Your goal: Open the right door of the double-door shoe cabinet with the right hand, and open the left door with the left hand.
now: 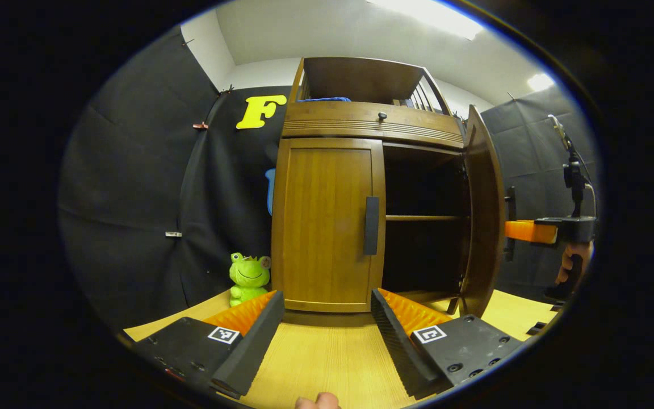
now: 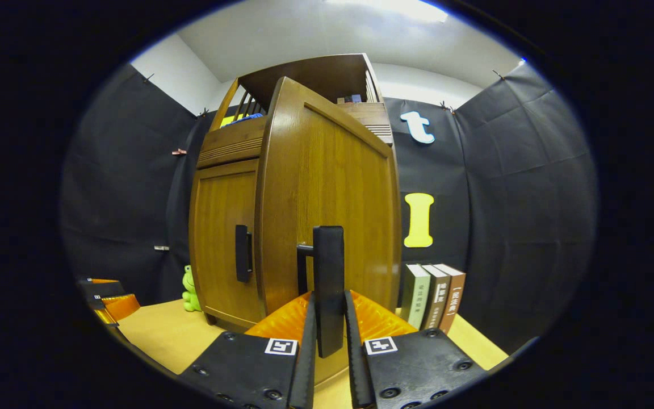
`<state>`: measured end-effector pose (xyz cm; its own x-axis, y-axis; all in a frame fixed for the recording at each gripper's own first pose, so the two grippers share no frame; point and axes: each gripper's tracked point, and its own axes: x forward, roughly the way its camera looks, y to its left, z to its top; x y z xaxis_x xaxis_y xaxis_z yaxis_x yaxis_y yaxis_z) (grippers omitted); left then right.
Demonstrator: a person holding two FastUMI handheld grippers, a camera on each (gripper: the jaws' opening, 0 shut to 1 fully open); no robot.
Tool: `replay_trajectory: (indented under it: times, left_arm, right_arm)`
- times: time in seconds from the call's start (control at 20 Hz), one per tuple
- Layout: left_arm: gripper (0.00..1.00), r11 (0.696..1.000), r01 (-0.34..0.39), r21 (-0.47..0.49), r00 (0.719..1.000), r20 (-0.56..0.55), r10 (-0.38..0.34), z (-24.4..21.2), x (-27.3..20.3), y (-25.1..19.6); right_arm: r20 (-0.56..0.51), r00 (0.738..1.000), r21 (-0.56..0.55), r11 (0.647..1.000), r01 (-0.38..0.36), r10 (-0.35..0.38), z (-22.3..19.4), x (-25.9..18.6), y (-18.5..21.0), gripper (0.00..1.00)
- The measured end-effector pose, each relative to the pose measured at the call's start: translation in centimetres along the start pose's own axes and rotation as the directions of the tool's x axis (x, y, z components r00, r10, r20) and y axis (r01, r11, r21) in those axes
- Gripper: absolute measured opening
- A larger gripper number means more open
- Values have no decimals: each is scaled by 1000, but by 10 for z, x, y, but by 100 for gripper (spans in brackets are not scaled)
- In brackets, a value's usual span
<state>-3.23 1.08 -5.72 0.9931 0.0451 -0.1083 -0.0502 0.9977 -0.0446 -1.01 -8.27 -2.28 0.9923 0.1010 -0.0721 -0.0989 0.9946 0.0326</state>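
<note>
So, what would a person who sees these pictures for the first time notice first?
Probably the tall wooden cabinet in the middle: its right door is swung wide open, and its left door is shut. The right gripper is closed on the open door's handle. A green frog toy sits on the table beside the cabinet's left side.

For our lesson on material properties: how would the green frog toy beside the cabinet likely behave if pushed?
The frog looks like soft plush, so it would probably squash, not crack. It seems light and sits upright on the table, so a nudge would likely tip or slide it.
</note>
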Motion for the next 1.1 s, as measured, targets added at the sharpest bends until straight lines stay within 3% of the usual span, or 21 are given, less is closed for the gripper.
replay_trajectory:
  times: [0.15, 0.25, 0.4, 0.45, 0.5, 0.6, 0.8, 0.85, 0.95, 1.0, 1.05, 1.1]
  left_arm:
    - [95, 1000, 7, 4, 1000, -10, -7, -6, 3, -6]
    - [95, 1000, 10, 7, 1000, -16, -10, -9, 5, -10]
    - [94, 1000, 11, 6, 1000, -20, -11, -13, 6, -12]
    - [95, 1000, 15, 3, 1000, -20, -15, -12, 6, -13]
    - [94, 1000, 20, 1, 1000, -18, -20, -13, 6, -14]
    - [95, 1000, 29, 1, 999, -14, -29, -13, 5, -20]
    - [96, 999, 45, 5, 999, -21, -45, -16, 5, -32]
    - [96, 999, 47, 8, 999, -22, -47, -17, 5, -35]
    - [95, 998, 54, 10, 998, -26, -54, -18, 6, -40]
    - [95, 998, 62, 6, 998, -29, -62, -19, 8, -43]
    - [95, 998, 66, 3, 997, -31, -66, -19, 9, -46]
    - [95, 998, 64, 1, 997, -30, -64, -19, 12, -48]
  right_arm:
    - [-9, 1000, -1, 1000, 26, -26, 0, -14, -22, 31]
    - [-12, 998, -1, 998, 65, -65, 0, -17, -42, 24]
    - [4, 990, -22, 990, 139, -139, 5, -23, -79, 23]
    - [16, 987, -27, 986, 163, -163, 9, -27, -89, 14]
    - [23, 984, -24, 983, 180, -179, 12, -31, -100, 20]
    - [33, 978, -14, 979, 205, -204, 15, -40, -119, 14]
    - [37, 978, 35, 978, 205, -206, 14, -45, -138, 23]
    - [44, 974, 27, 975, 219, -220, 14, -47, -144, 14]
    - [65, 958, 4, 960, 281, -281, 17, -55, -159, 14]
    - [82, 954, -3, 957, 289, -288, 21, -59, -161, 24]
    - [88, 952, -3, 955, 296, -295, 22, -64, -163, 27]
    - [91, 952, -3, 956, 293, -291, 22, -67, -160, 20]
